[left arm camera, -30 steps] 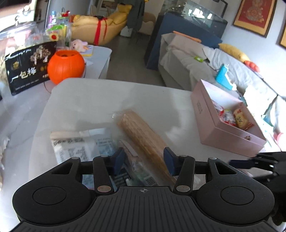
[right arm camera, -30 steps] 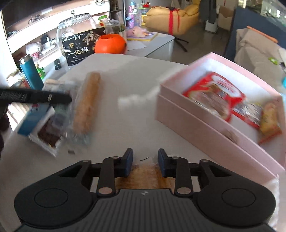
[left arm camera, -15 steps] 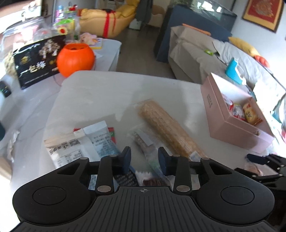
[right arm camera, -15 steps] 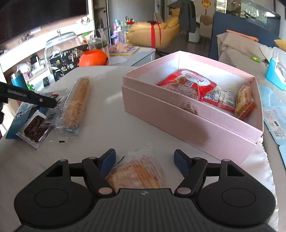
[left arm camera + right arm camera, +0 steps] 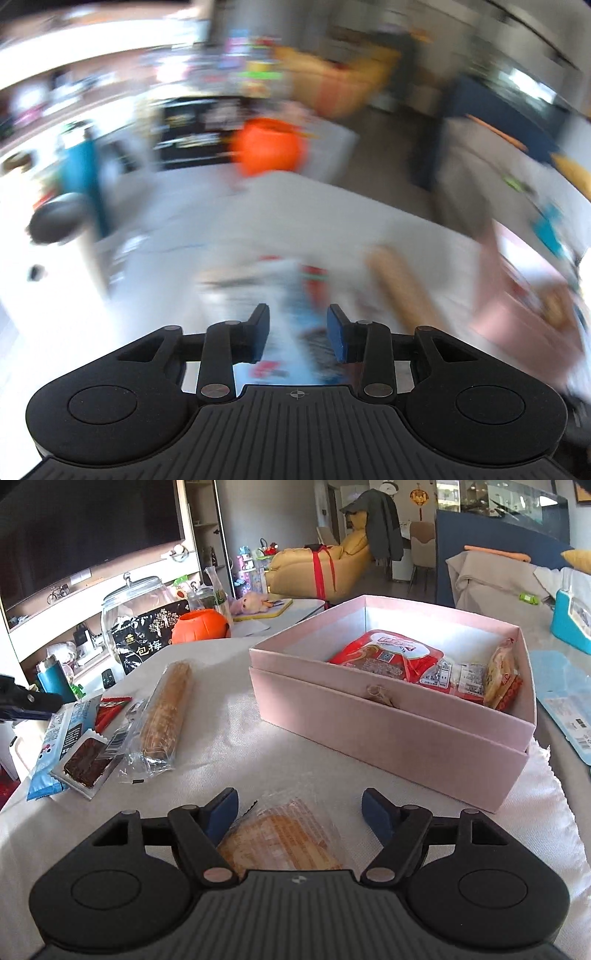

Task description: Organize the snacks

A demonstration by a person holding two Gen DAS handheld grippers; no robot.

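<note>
Both tongs (image 5: 299, 808) spread over packet (image 5: 284, 840).

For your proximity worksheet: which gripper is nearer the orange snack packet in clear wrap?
Right. The right gripper has its open fingers either side of the orange snack packet; the left gripper is off at the table's far left.

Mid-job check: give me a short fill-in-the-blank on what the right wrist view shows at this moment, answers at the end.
1. The red snack packet lies inside the ____ box.
2. The right gripper has its jaws ____ around the orange wafer packet, which lies on the white cloth.
3. The long biscuit roll lies to the ____ of the box.
4. The chocolate packet lies ____ the box, on the cloth.

Answers: pink; open; left; outside
</note>
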